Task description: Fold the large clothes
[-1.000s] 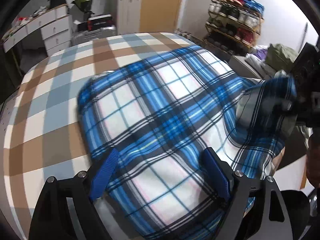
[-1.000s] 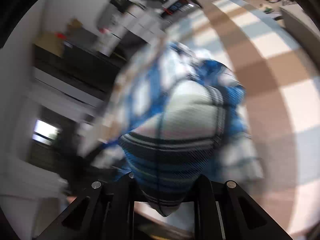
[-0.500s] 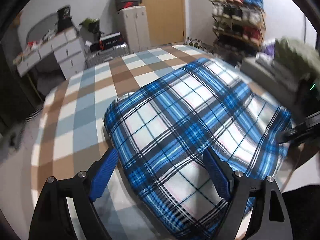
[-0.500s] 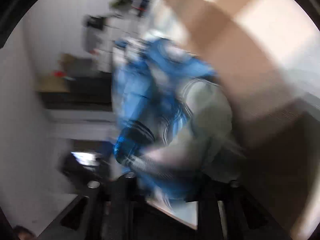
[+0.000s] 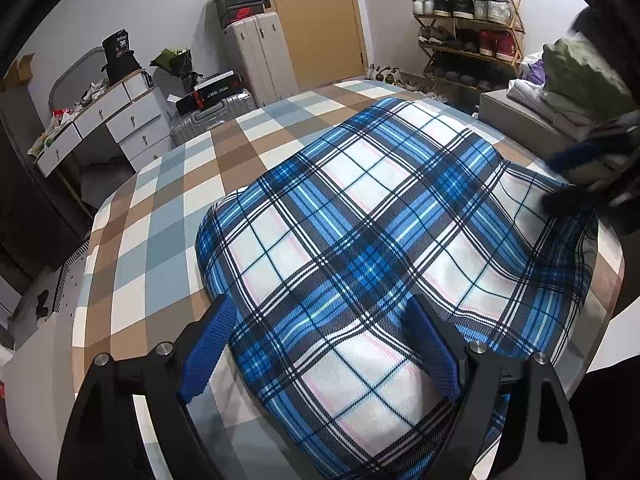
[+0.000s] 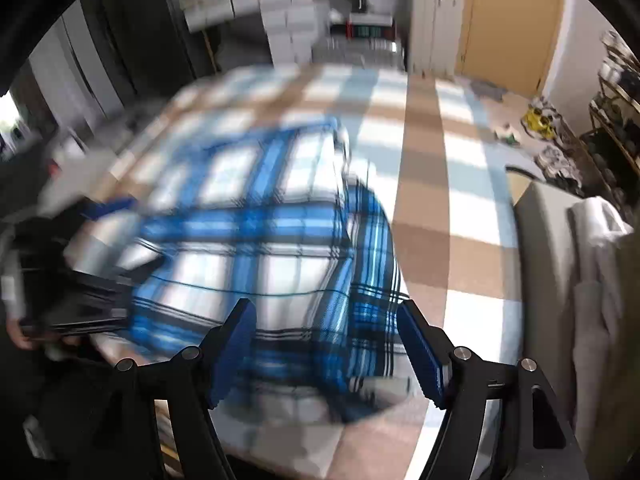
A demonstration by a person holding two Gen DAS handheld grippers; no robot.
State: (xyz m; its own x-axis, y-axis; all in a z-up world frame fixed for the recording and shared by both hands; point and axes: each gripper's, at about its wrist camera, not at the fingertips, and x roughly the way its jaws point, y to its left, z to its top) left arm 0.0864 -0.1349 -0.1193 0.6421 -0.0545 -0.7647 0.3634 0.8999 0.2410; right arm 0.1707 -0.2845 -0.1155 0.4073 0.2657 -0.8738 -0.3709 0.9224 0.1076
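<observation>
— Where is the garment?

— The blue plaid shirt [image 5: 360,248] lies spread on the bed, on the checked brown, white and grey-blue bedspread [image 5: 168,216]. It covers the near right part of the bed; its left edge is rounded and slightly puffed up, and bare bedspread shows to the left and beyond.

— And the left gripper [image 5: 320,340]?

— Its jaws are spread wide with nothing between them. Its near edge runs under the gripper: the right finger is over the cloth and the left finger just beside the shirt's left edge, above bedspread. I cannot tell whether the fingers touch the fabric.

— The right gripper [image 6: 326,344]?

— Also spread apart, holding nothing. In its own blurred view the shirt [image 6: 256,248] lies ahead of and below the fingers, with a folded dark-blue edge near the right finger. From the left wrist camera it shows as a dark blur at the shirt's far right corner [image 5: 592,176].

— Anything else around?

— A shoe rack [image 5: 468,24] by the wall, a wooden door [image 5: 320,20], white drawers [image 5: 116,128], and a pile of folded clothes [image 5: 576,84] beside the bed.
</observation>
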